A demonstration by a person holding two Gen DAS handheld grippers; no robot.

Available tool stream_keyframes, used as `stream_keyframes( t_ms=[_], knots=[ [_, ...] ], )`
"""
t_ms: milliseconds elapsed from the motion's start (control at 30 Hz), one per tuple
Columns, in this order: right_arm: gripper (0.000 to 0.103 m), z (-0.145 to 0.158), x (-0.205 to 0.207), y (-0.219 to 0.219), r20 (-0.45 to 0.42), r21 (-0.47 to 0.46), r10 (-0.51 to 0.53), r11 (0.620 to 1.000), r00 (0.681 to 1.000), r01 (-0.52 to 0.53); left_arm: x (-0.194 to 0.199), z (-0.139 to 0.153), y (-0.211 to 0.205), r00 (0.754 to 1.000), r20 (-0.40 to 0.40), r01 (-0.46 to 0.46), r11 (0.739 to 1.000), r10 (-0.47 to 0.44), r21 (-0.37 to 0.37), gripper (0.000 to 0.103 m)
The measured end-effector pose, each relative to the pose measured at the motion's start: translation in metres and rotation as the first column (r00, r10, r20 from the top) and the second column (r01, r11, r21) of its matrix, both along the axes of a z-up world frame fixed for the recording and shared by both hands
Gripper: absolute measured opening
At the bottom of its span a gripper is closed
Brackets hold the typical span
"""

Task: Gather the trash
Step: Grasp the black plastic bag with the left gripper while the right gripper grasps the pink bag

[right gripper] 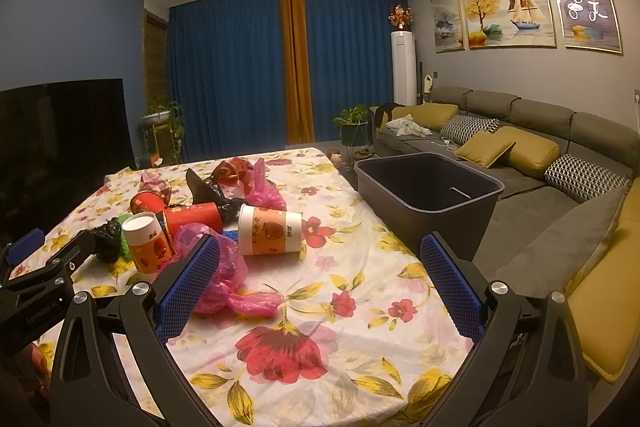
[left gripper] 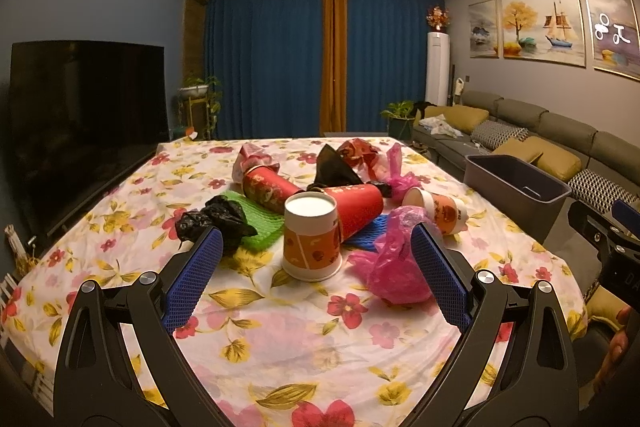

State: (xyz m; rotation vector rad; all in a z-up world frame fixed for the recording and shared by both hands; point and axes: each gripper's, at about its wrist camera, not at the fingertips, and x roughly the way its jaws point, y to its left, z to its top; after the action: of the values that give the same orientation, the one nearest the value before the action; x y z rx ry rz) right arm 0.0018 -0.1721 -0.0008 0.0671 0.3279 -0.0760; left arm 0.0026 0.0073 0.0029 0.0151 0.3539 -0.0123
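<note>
Plainly, both tongs were spread wide and held nothing: the left tongs [left gripper: 316, 263] framed an upside-down paper cup [left gripper: 311, 237] and a crumpled pink bag [left gripper: 390, 259], while the right tongs [right gripper: 320, 279] hovered over bare flowered cloth. The trash lay heaped mid-bench [right gripper: 360, 307]: red tubes, a second cup on its side [right gripper: 270, 231], black bags, green netting. A grey bin [right gripper: 430, 187] stood just off the bench's right edge, beside the sofa.

Several things could have gone wrong. The upended cup looked light and might have tipped or crushed under a hard squeeze. The pink bag sat touching the left tongs' right finger, so closing there could have snagged the bag instead of the cup. Loose cloth might have bunched under a low approach.

The right wrist view showed the bin's open mouth, with what looked like a handle inside, and the tipped cup's full side; the left wrist view showed only the bin's near corner, yet gave the clearer look at the black bag and netting.
</note>
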Motion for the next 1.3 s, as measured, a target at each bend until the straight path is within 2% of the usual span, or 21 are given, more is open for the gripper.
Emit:
stream_keyframes(
  t_ms=[200, 467, 600, 800, 1033, 1100, 1167, 1233, 1300],
  knots=[
    [0.098, -0.005, 0.014, 0.012, -0.009, 0.008, 0.059, 0.998, 0.998, -0.059, 0.01, -0.006, 0.036, 0.997, 0.01, -0.072, 0.997, 0.072, -0.01, 0.093],
    [0.098, -0.021, 0.047, 0.047, -0.043, 0.018, 0.161, 0.987, 0.986, -0.16, 0.029, -0.018, 0.092, 0.985, -0.017, -0.173, 0.983, 0.172, -0.054, 0.093],
    [0.095, -0.028, 0.069, 0.065, -0.084, 0.024, 0.202, 0.979, 0.976, -0.2, 0.046, -0.02, 0.11, 0.983, -0.029, -0.185, 0.981, 0.184, -0.058, 0.093],
    [0.09, -0.037, 0.097, 0.082, -0.145, 0.027, 0.242, 0.97, 0.959, -0.241, 0.083, -0.028, 0.114, 0.983, -0.079, -0.172, 0.984, 0.168, -0.049, 0.093],
    [0.064, -0.049, 0.122, 0.09, -0.229, 0.04, 0.265, 0.964, 0.937, -0.263, 0.127, -0.044, 0.122, 0.969, -0.196, -0.166, 0.984, 0.151, -0.063, 0.092],
    [0.057, -0.053, 0.126, 0.09, -0.249, 0.048, 0.276, 0.961, 0.928, -0.273, 0.137, -0.049, 0.126, 0.962, -0.239, -0.159, 0.983, 0.134, -0.087, 0.085],
    [0.043, -0.056, 0.129, 0.091, -0.261, 0.046, 0.281, 0.959, 0.923, -0.279, 0.142, -0.051, 0.129, 0.958, -0.252, -0.164, 0.981, 0.134, -0.103, 0.079],
    [0.036, -0.059, 0.131, 0.092, -0.273, 0.051, 0.297, 0.954, 0.915, -0.294, 0.148, -0.054, 0.133, 0.954, -0.275, -0.158, 0.98, 0.118, -0.125, 0.071],
    [0.029, -0.06, 0.132, 0.093, -0.274, 0.047, 0.303, 0.952, 0.913, -0.302, 0.152, -0.058, 0.135, 0.949, -0.301, -0.145, 0.979, 0.096, -0.147, 0.052]
  ],
)
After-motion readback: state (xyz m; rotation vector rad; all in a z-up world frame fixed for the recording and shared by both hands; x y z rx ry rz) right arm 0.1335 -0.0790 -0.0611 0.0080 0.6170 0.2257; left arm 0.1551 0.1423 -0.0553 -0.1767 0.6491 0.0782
